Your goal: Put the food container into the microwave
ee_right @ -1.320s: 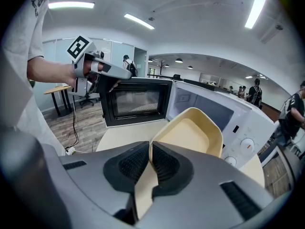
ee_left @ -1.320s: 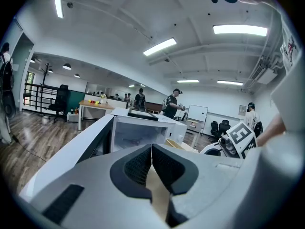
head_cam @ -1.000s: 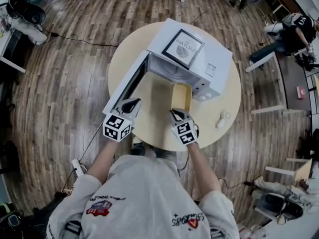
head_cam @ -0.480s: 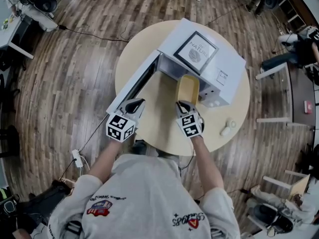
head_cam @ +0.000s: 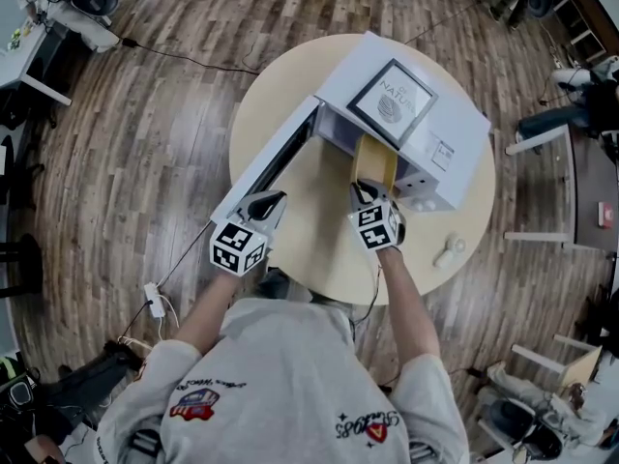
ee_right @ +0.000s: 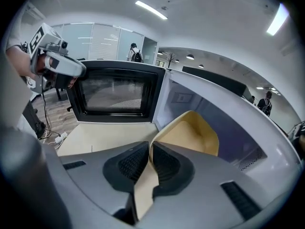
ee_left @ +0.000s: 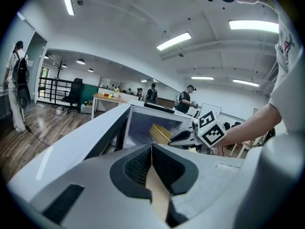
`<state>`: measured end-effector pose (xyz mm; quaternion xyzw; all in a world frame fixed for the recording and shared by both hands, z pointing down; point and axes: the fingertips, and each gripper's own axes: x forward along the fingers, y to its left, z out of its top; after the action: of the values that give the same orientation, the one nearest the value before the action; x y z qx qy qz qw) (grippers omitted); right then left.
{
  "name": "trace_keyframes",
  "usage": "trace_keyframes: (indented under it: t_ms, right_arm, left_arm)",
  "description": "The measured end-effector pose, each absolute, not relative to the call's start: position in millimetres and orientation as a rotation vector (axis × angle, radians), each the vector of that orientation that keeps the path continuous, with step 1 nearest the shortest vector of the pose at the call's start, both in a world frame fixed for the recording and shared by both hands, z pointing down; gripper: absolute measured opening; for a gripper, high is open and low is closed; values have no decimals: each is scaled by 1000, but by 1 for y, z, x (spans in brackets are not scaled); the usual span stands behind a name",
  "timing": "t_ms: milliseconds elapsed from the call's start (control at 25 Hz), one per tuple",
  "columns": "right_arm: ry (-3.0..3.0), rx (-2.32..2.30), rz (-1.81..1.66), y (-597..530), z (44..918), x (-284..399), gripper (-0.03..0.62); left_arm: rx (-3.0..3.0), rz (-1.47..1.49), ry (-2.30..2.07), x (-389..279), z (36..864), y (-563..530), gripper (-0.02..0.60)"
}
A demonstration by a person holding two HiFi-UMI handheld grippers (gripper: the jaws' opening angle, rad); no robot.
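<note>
The white microwave (head_cam: 406,114) stands on the round table (head_cam: 319,240) with its door (head_cam: 271,162) swung wide open to the left. My right gripper (head_cam: 368,194) is shut on the near rim of the yellow food container (head_cam: 375,162). The container's far end reaches into the microwave's opening. In the right gripper view the container (ee_right: 190,132) tilts up from the jaws (ee_right: 150,149) into the cavity. My left gripper (head_cam: 267,202) hovers by the door's outer end, shut with nothing in it. In the left gripper view its jaws (ee_left: 152,147) meet, and the container (ee_left: 161,131) shows beyond.
A small white object (head_cam: 450,251) lies on the table right of the microwave. A power strip (head_cam: 155,300) and cable lie on the wooden floor at the left. Desks, chairs and people stand around the room's edges.
My right gripper has carried the container forward, from the table in front of the microwave into its opening. The left gripper has stayed near the door's end.
</note>
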<state>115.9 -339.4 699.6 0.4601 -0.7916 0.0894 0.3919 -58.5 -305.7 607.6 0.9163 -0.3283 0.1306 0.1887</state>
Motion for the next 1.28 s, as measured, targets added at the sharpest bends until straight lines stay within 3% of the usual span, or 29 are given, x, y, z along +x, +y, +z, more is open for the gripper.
trace_keyframes:
  t_ms: [1280]
  right_arm:
    - [-1806,1161,133,-437,746,138,51]
  left_arm:
    - [2556,392,-917,-61,616,-325,9]
